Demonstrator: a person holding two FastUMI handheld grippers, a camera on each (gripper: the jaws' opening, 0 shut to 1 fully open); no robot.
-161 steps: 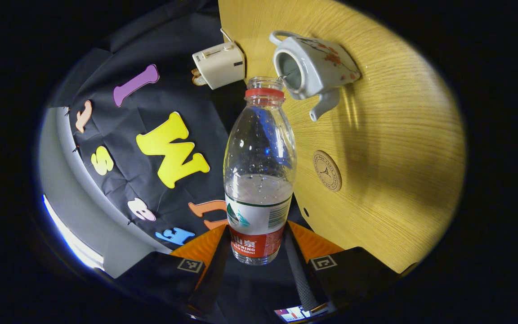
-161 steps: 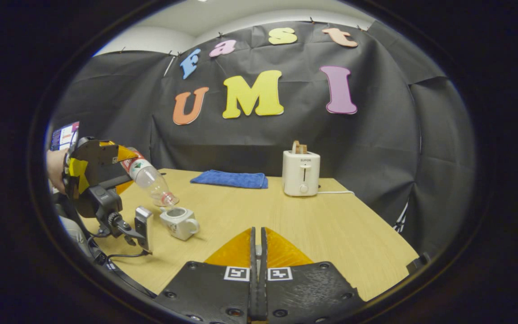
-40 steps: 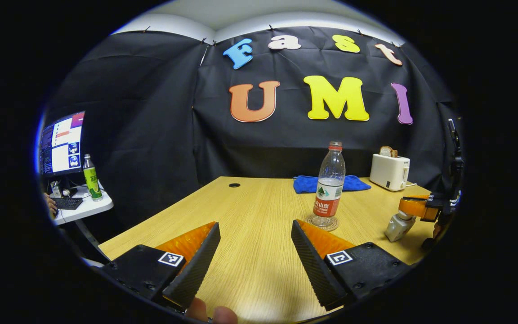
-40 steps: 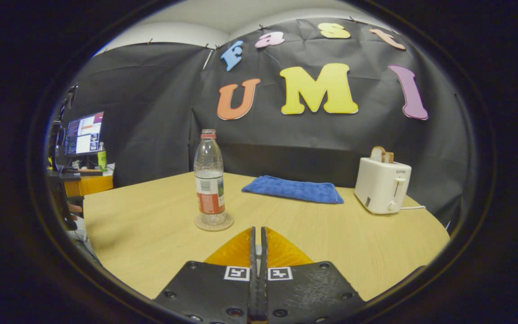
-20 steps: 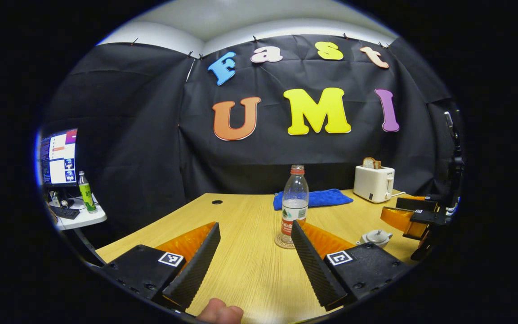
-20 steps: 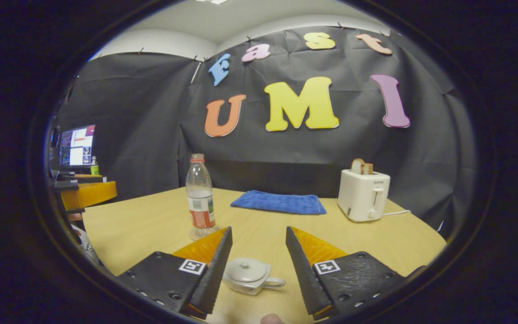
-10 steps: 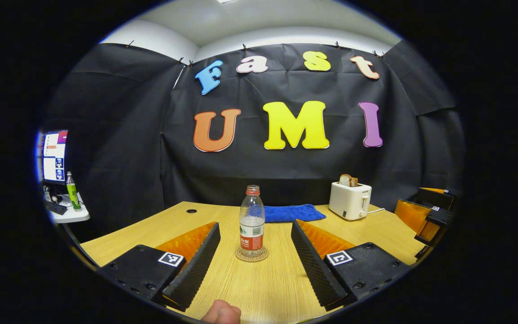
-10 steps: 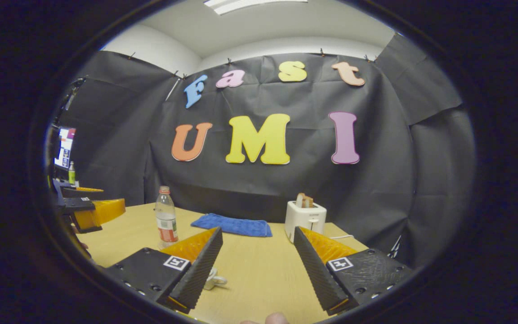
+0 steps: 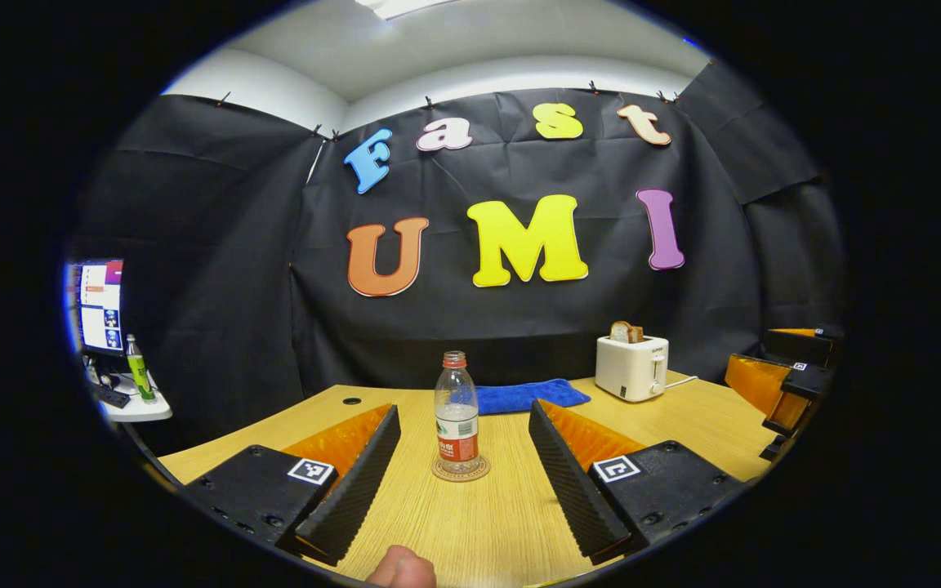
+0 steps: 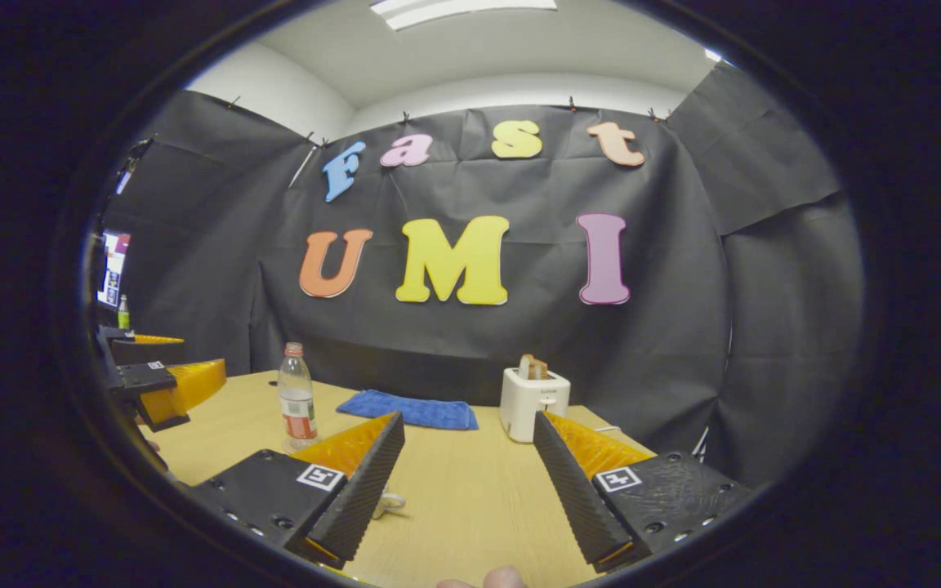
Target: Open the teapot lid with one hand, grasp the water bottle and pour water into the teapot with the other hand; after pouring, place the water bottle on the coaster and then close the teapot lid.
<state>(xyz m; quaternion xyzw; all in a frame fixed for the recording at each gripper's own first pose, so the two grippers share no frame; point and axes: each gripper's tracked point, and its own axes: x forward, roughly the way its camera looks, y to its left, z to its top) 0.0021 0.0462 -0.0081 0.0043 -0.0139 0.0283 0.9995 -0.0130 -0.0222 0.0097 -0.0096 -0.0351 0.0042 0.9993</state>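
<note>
- Teapot: I am seeing just a sliver of it peeking out beside my right gripper, whose jaws are gaping, holding nothing.
- My left gripper is likewise hanging open above the table.
- The bottle is standing upright on the coaster, with the cloth and toaster sitting farther back.

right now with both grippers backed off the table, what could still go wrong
The water bottle stands uncapped and part full on the coaster, between the open left gripper fingers' lines; a forward nudge could tip it. The teapot sits mostly hidden behind the open right gripper's left finger, easy to bump.
</note>
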